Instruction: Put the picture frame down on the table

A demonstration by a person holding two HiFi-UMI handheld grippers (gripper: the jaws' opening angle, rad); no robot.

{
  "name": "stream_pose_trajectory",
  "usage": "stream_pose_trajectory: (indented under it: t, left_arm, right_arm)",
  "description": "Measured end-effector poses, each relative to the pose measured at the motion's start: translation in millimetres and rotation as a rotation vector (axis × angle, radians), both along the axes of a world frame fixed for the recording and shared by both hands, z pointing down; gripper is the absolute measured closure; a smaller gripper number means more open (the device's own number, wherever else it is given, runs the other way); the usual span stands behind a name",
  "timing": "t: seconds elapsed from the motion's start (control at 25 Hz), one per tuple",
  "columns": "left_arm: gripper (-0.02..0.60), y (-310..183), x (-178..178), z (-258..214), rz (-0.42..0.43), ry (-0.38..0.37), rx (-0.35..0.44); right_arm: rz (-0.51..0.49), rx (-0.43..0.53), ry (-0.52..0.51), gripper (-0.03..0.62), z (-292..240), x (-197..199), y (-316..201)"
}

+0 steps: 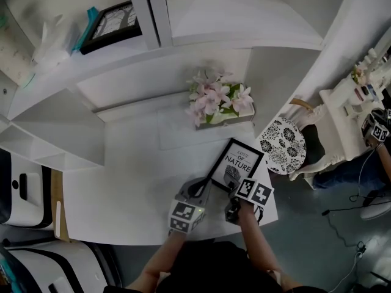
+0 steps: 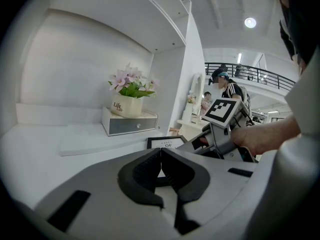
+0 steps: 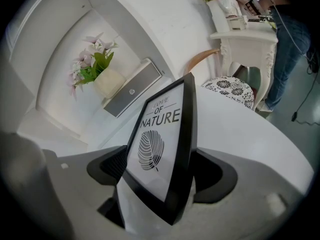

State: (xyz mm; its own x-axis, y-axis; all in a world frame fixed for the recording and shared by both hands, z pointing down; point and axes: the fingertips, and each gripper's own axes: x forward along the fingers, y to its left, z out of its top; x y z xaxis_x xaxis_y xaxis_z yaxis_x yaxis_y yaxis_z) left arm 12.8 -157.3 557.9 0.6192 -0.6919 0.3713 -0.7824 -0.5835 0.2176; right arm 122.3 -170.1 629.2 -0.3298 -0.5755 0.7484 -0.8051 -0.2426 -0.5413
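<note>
Your right gripper (image 3: 162, 173) pinches the black picture frame (image 3: 160, 129), whose white print reads "LOVE OF NATURE" above a leaf. Your left gripper (image 2: 161, 170) is pressed together on nothing. The flowerpot (image 2: 126, 105) is labelled "Life".

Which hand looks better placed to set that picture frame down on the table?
Right. The right gripper clamps the picture frame over the table; the left gripper is shut and empty beside it.

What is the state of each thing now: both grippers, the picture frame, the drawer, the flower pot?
left gripper: shut, empty.
right gripper: shut on the picture frame.
picture frame: held on edge, tilted, not yet laid down.
drawer: closed.
flower pot: upright, atop the drawer.
</note>
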Motion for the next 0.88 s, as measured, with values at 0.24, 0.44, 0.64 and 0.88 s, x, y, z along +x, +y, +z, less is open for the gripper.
stream_pose_trajectory:
  t: [0.24, 0.44, 0.64, 0.88]
  left_arm:
    - [0.569, 2, 0, 0, -0.004, -0.003, 0.002]
    - [0.569, 4, 2, -1, 0.001, -0.004, 0.014]
    - [0.569, 9, 2, -2, 0.008, -0.002, 0.009]
    - [0.569, 9, -2, -3, -0.005, -0.003, 0.014]
  right_arm:
    - [0.003, 0.001, -0.003, 0.207, 0, 4, 2]
    - [0.009, 0.005, 0.005, 0.207, 0, 7, 4]
    - [0.014, 0.011, 0.048, 0.203, 0, 17, 8]
    - [0.029, 0.009, 0.051, 0.203, 1, 25, 12]
